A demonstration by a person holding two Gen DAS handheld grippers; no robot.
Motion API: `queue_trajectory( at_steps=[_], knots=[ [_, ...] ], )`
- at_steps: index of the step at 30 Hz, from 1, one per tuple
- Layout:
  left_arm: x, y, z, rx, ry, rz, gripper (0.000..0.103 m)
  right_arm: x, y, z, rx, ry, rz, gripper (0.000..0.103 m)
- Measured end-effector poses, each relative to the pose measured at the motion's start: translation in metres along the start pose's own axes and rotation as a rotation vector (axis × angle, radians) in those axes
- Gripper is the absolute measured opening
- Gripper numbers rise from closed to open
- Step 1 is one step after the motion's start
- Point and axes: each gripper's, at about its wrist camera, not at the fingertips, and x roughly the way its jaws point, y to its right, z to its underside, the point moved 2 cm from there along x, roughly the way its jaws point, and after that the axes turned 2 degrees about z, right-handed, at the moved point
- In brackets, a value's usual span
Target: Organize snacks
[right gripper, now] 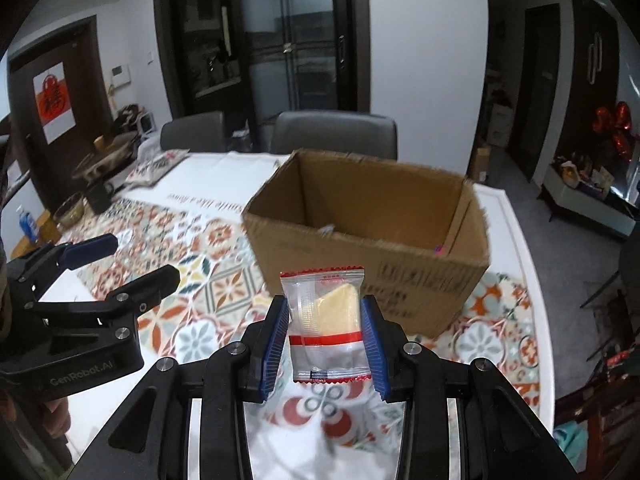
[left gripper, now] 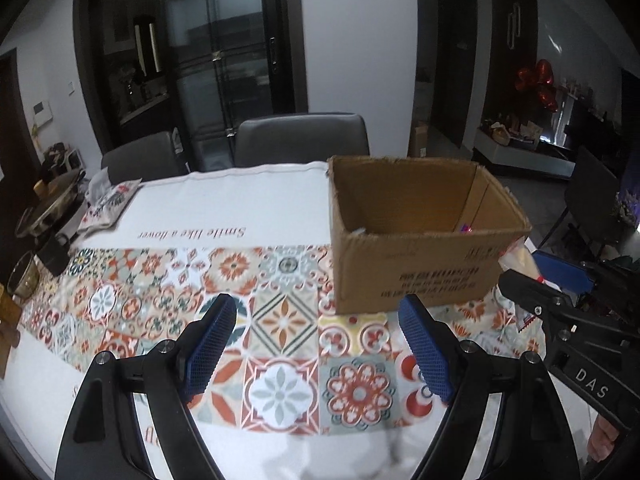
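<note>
Right now the right gripper [right gripper: 325, 334] is clenched on a clear snack packet [right gripper: 326, 320] with a pale yellow cake inside, held upright above the patterned tablecloth [left gripper: 280, 320], just short of the open cardboard box [right gripper: 360, 232]. Beside it the left gripper [left gripper: 320, 344] hangs released, nothing between its blue pads.

Cardboard box [left gripper: 420, 248] on tablecloth [left gripper: 224, 216]; two chairs [left gripper: 300, 140] behind table; snack packet [right gripper: 326, 320] before box.

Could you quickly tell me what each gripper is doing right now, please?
Left gripper: open, nothing between its pads.
Right gripper: shut on a clear snack packet with red trim.
</note>
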Motion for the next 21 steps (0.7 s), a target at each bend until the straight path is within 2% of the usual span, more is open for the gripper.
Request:
queue_trajectory(
  at_steps=[6, 12, 21],
  knots=[
    [0.004, 0.009, -0.03, 0.038, 0.012, 0.025, 0.084, -0.002, 0.016, -0.027, 0.024, 0.021, 0.033, 0.038],
    [0.009, 0.015, -0.055, 0.065, 0.01, 0.035, 0.087, 0.005, 0.032, -0.049, 0.036, -0.013, 0.064, 0.038],
    [0.037, 0.014, -0.082, 0.036, -0.074, 0.069, 0.087, 0.031, 0.054, -0.076, 0.062, -0.076, 0.087, 0.038]
  ],
)
